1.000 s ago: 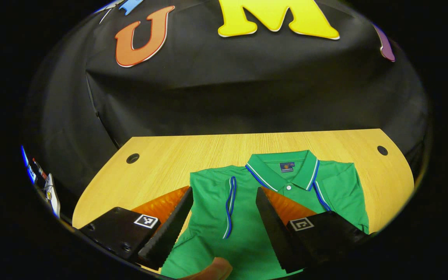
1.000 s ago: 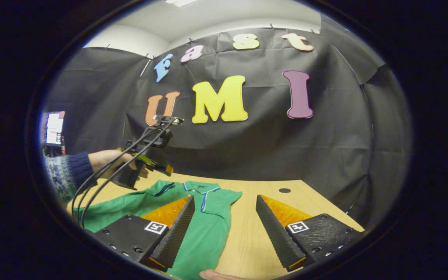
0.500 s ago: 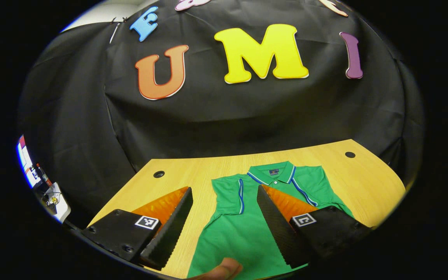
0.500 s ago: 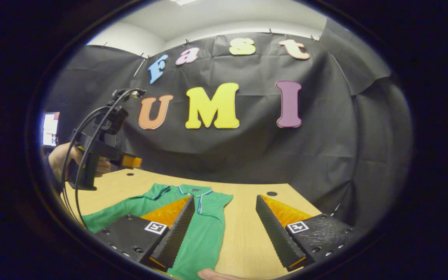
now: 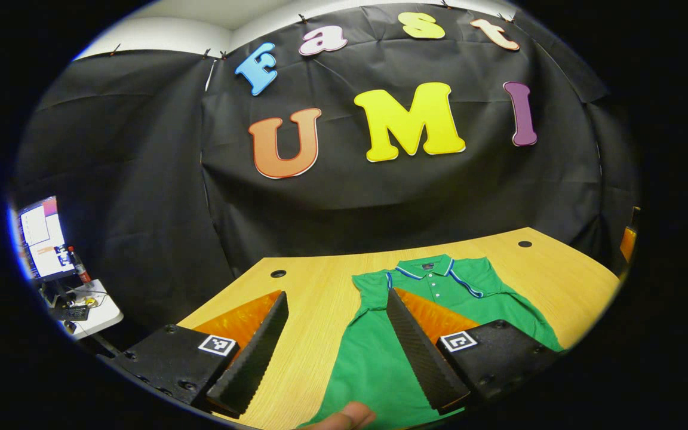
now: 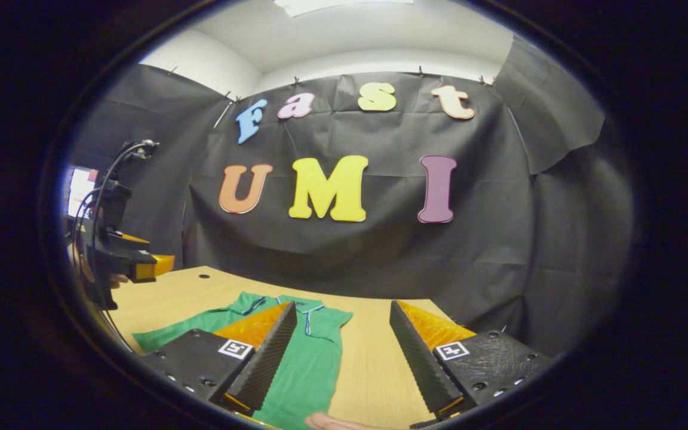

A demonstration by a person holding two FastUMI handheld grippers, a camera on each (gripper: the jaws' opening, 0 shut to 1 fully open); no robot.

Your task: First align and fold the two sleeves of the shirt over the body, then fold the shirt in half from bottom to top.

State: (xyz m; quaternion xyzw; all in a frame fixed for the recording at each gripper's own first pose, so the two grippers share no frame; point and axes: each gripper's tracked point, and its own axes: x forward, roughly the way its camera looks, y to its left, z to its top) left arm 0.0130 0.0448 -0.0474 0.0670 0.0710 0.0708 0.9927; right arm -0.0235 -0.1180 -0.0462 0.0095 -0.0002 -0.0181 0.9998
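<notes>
Bare table (image 5: 314, 286) around shirt (image 5: 380, 352); wall behind

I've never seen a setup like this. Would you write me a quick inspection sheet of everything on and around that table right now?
Surface: light wooden table with two round holes near its far edge.
Job's things: green short-sleeved polo shirt lying flat, collar toward the wall, sleeves folded in, not yet folded bottom to top.
Clutter: nothing seen on the table.
Claws: left claw open, above the shirt's left side; right claw open, above the shirt's right edge. Neither holds anything.
Cables: black cables loop from the left claw's handle.
Surroundings: black cloth wall; lit screen and small white side table at far left.
</notes>
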